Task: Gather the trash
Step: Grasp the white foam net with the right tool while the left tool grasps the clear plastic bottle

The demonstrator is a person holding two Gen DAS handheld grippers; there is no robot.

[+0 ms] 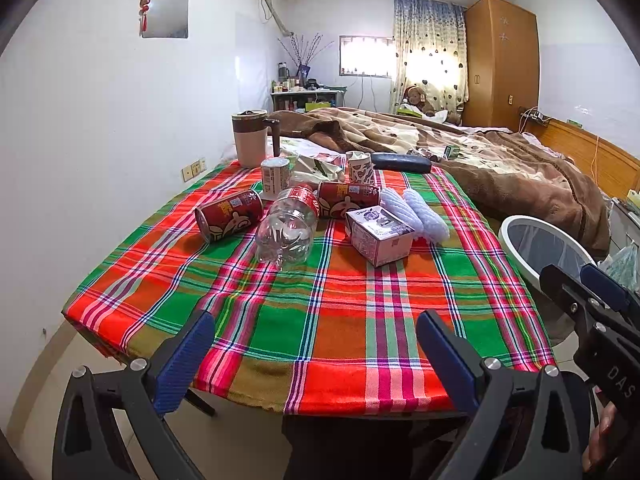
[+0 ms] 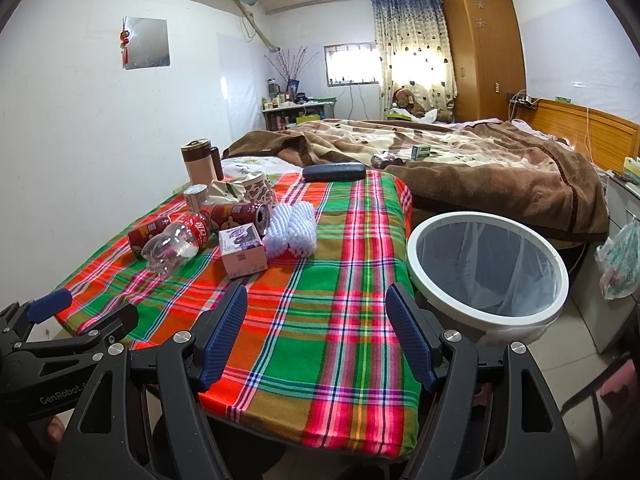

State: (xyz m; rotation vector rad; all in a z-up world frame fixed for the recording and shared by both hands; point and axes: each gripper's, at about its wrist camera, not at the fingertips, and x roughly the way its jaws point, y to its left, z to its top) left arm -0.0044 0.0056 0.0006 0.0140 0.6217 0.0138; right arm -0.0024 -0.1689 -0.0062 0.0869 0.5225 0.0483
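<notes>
Nothing's been picked up yet as far as I can tell: both grippers hang at the near edge of the table with its plaid tablecloth [image 1: 320, 312], the left gripper [image 1: 316, 344] with its jaws spread wide and empty, the right gripper [image 2: 316, 336] the same, nothing between the blue pads. The trash sits in a clump toward the far left of the table: a clear plastic bottle [image 1: 290, 228] on its side with a red label, two red cans [image 1: 228, 214] tipped over on either side of it, a small carton box [image 1: 378, 236] just in front, and two white foam net sleeves [image 1: 416, 212] beside the box. The white-rimmed trash bin [image 2: 486, 264] with its liner stands off the right edge of the table, close to the right gripper. My guess is all of it weighs next to nothing. The bottle looks empty and squashy and will probably roll, so I'd pinch it across the labelled middle rather than the slick clear base. Cans are stiff but round, so grab them across the body. The foam just squishes, easy anywhere. The box has flat sides, the friendliest grab of the lot.
</notes>
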